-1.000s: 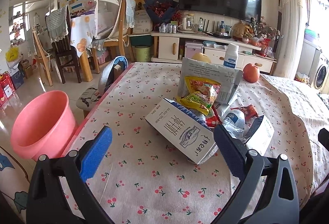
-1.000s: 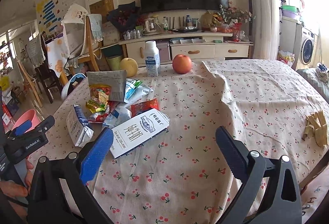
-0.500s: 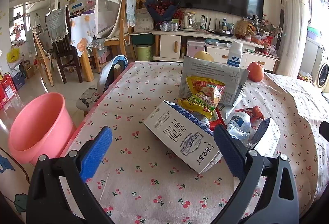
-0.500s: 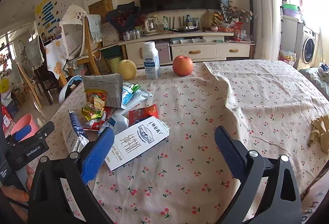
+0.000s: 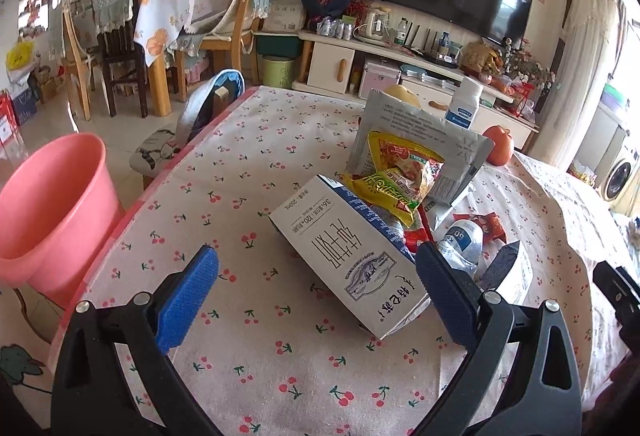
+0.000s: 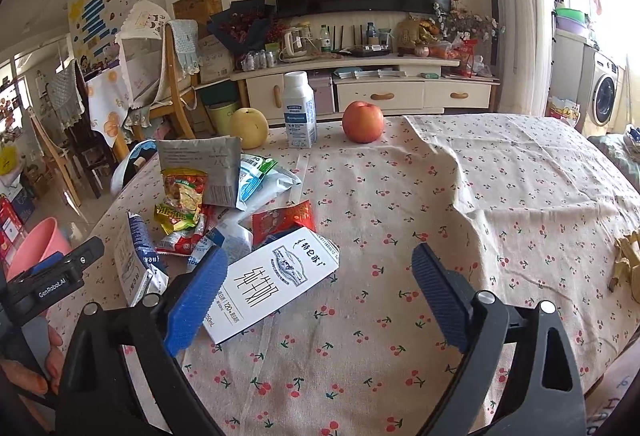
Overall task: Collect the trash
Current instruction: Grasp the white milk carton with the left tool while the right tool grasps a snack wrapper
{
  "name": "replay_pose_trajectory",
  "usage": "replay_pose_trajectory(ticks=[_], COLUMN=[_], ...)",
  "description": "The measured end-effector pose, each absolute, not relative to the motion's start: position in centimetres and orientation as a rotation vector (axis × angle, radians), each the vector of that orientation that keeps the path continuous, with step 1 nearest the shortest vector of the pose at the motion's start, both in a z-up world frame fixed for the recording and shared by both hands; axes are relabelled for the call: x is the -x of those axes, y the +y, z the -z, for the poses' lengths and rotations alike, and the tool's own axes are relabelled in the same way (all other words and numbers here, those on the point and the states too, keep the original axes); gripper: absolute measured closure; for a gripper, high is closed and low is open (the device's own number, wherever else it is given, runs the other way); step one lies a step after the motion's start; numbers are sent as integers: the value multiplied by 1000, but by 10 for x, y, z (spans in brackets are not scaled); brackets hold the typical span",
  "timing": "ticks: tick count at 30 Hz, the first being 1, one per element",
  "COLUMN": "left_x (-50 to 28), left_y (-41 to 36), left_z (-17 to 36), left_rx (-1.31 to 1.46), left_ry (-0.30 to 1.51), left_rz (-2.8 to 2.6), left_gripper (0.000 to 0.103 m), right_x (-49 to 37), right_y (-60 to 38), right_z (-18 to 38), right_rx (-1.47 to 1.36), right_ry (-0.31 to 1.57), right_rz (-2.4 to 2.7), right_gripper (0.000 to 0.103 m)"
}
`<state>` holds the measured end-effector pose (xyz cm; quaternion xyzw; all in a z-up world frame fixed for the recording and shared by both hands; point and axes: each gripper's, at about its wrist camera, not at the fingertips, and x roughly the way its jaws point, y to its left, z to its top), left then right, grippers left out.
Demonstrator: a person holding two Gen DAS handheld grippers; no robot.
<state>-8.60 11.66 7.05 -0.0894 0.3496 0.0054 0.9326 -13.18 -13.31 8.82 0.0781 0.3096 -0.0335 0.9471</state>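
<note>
A pile of trash lies on the cherry-print tablecloth. It holds a white milk carton, a yellow snack wrapper, a grey pouch, a crushed plastic bottle and a red wrapper. My left gripper is open, and the near end of that carton lies between its fingers without touching them. A second flat milk carton lies just ahead of my open right gripper, partly behind its left finger. The other carton is further left in that view.
A pink bucket stands on the floor off the table's left edge. An apple, a pear and a white bottle stand at the far edge. A banana peel lies far right. The left gripper's housing and a hand show at the left.
Both grippers have moved forward and slightly down toward the pile, so the cartons now sit closer to the fingers. The left gripper has rolled a little.
</note>
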Motion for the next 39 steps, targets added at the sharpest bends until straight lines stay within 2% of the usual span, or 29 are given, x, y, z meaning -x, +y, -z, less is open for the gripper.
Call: replay_pose_trajectory(ticks=[9,21,23,28,29,35,37,39], left_x=[61,23,17,10,10,11,12,12], left_y=[141,121,119,114,115,124,128,133], left_z=[-46,-28,-27,-24,-24,-24,-26,-27], left_rx=[515,486,466,430,424,420,420,425], left_ry=[841,930,940,965,966,959,950,942], left_rz=[39,27,29,18,10,-4,-5,-6], left_gripper=[4,5,7,34,36,38,39,39], right_x=[113,67,57,40,37,19,12,4], right_y=[-129,-98,-95,-87,-84,-65,-60,-54], right_z=[-76,-64,-60,-60,-61,-63,-61,-58], right_rx=[-211,-191,-192,-219,-220,-258,-268,-281], right_ry=[694,766,778,780,774,779,792,809], right_rz=[-10,-181,-195,-251,-266,-356,-378,-393], right_gripper=[9,9,9,10,9,10,19,21])
